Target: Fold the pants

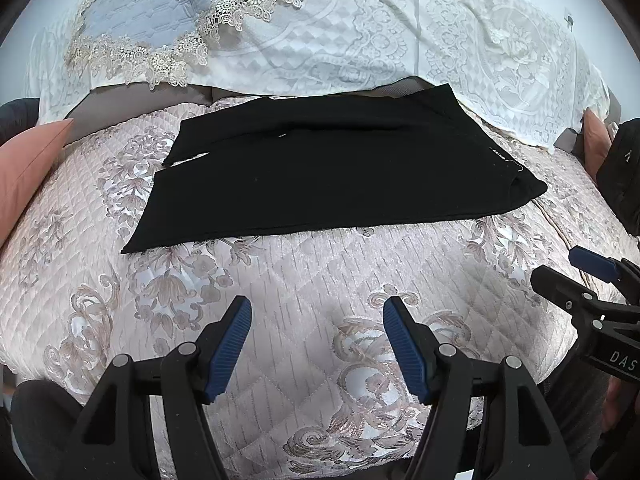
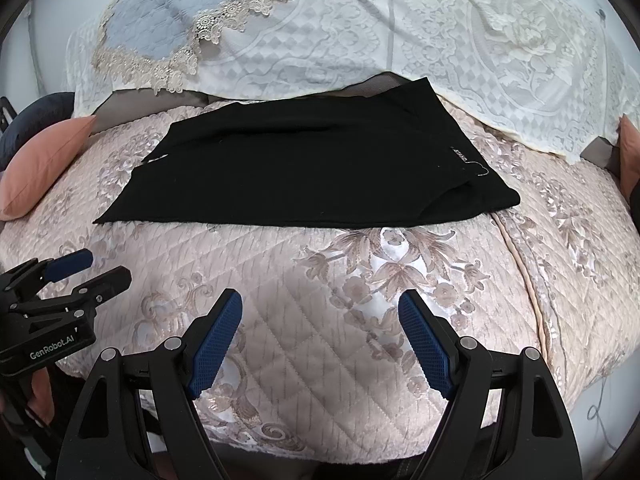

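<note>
**Operator:** Report the position of the workpiece.

**Inspector:** The black pants [image 1: 320, 176] lie flat on the quilted bed cover [image 1: 304, 280], toward the far side, just short of the white lace cloth [image 1: 400, 40]. They form a compact, roughly rectangular panel. The waistband with its small label [image 2: 460, 156] sits at the right end; the left end shows layered edges with a small gap between them.

**Operator:** Jaw state?

**Inspector:** The left gripper [image 1: 316, 344] and the right gripper [image 2: 320, 336] both hover over the near part of the bed with jaws spread wide and nothing between them. Neither touches the pants.

**Operator:** Progress?

**Inspector:** Judging by the stacked layers, at least one fold appears complete. The panel is still long from left to right, so a further fold, end to end, probably remains. The left edges look slightly misaligned and may need squaring first.
</note>
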Motion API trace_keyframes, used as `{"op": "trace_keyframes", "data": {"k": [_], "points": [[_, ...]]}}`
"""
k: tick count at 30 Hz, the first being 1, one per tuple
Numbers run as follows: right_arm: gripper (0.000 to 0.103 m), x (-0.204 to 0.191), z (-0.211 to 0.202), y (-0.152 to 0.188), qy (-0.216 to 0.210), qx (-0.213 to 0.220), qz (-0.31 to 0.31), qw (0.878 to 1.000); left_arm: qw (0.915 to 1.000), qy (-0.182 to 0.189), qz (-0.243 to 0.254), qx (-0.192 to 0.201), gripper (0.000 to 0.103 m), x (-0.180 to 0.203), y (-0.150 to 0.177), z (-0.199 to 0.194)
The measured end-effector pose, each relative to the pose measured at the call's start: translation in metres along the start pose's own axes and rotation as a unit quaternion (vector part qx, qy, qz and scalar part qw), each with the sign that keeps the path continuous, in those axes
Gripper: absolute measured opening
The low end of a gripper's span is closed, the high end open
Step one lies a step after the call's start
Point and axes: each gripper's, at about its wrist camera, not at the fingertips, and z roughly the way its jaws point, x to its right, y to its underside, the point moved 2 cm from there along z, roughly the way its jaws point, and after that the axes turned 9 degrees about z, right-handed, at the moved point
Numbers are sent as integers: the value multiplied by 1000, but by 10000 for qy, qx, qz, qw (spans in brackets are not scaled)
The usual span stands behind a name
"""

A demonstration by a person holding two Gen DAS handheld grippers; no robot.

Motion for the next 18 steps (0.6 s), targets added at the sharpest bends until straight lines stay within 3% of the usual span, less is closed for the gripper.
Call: {"op": "trace_keyframes", "data": {"k": [18], "points": [[81,-3,1,1,0,-14,-20,10000,10000,21,-34,-36,70,0,0,0]]}}
